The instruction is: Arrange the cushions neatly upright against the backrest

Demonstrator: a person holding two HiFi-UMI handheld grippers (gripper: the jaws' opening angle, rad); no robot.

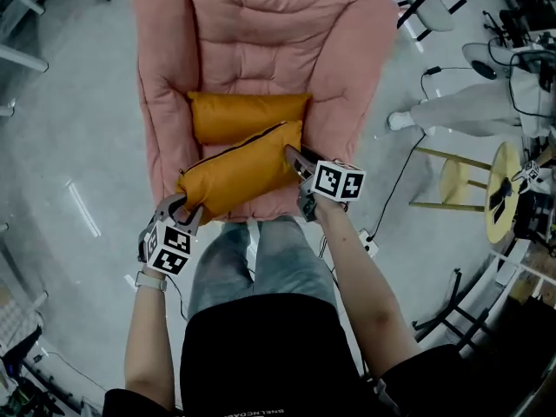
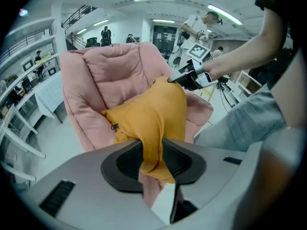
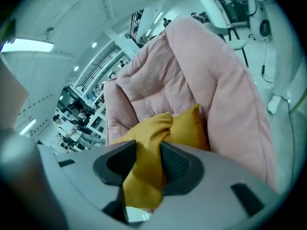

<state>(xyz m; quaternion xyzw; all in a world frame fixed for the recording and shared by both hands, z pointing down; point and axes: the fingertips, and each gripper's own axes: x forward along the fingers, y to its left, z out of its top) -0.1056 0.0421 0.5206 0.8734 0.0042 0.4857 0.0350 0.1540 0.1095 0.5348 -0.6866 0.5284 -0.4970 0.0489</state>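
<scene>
A pink padded armchair (image 1: 261, 33) holds two orange cushions. The rear cushion (image 1: 248, 115) stands along the foot of the backrest. The front cushion (image 1: 243, 170) lies slanted across the seat, held at both ends. My left gripper (image 1: 184, 207) is shut on its near left corner, and the fabric is pinched between the pads (image 2: 152, 159). My right gripper (image 1: 295, 159) is shut on the far right corner, with cloth bunched between its pads (image 3: 147, 164). In the left gripper view the front cushion (image 2: 153, 114) hangs between both grippers, with the right gripper (image 2: 175, 78) at its far end. The rear cushion (image 3: 192, 126) shows behind the held one (image 3: 148, 128).
The person's legs in grey jeans (image 1: 261, 259) stand at the chair's front edge. A round yellow stool (image 1: 499, 189) and a black cable (image 1: 404, 176) are on the floor to the right. Another person in white (image 1: 452, 111) stands at the far right.
</scene>
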